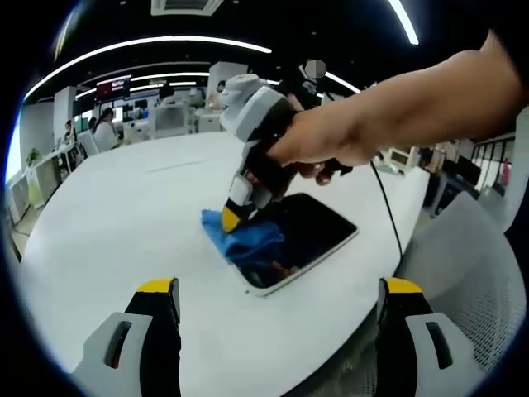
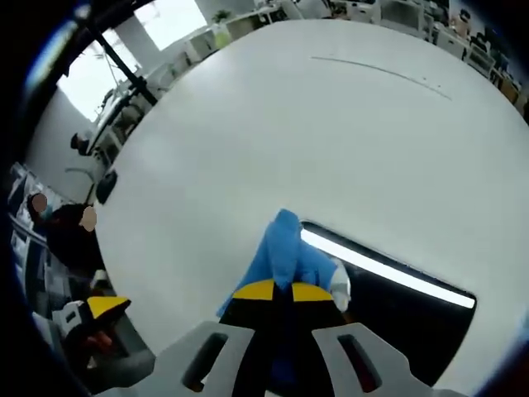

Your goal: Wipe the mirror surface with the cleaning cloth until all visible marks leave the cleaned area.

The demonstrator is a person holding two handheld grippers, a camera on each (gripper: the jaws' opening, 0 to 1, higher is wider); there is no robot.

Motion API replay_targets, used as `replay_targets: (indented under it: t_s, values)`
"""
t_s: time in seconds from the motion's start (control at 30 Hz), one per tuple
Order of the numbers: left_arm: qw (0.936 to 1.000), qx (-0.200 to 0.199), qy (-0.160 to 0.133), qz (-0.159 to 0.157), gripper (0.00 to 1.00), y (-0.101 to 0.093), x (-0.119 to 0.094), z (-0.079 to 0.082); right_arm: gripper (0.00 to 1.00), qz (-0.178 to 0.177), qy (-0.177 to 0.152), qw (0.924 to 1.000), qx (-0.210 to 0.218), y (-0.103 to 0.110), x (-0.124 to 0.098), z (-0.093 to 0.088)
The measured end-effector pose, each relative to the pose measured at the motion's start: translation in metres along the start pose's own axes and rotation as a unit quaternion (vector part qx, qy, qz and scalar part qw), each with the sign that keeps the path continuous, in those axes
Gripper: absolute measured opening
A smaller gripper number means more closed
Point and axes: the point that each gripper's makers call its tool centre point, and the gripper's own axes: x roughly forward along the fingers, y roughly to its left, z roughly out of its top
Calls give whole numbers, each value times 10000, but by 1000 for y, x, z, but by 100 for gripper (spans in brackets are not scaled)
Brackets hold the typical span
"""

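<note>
- left gripper [image 1: 277, 302] hangs at the near edge of the white bench [image 1: 124, 207], its fingers [image 1: 157, 310] spread wide with nothing between them.
- just beyond, the mirror [image 1: 310, 227] lies flat near the bench's near edge, dark glass in a pale frame.
- the blue cleaning cloth [image 1: 244, 240] is bunched over the mirror's left end, spilling onto the bench.
- right gripper [image 1: 233, 217] bears down on the cloth, fingers [image 2: 258, 291] pinched closed on it.
- to wipe well, i would judge: keep the cloth flat to the glass, press evenly, and sweep in overlapping strokes toward the uncovered right end.
</note>
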Motion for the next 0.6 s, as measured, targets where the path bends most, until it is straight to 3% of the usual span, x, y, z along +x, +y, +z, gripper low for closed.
replay_targets:
  t_s: [0.5, 0.6]
  values:
    - [10000, -40, -4, 78, 100, 3, 0, -1, 0, -110, -98, 9998, -161, -15, 8, 24]
    - [10000, -34, 6, 70, 100, 3, 1, -2, 0, -61, -116, 9999, 50, -14, 5, 24]
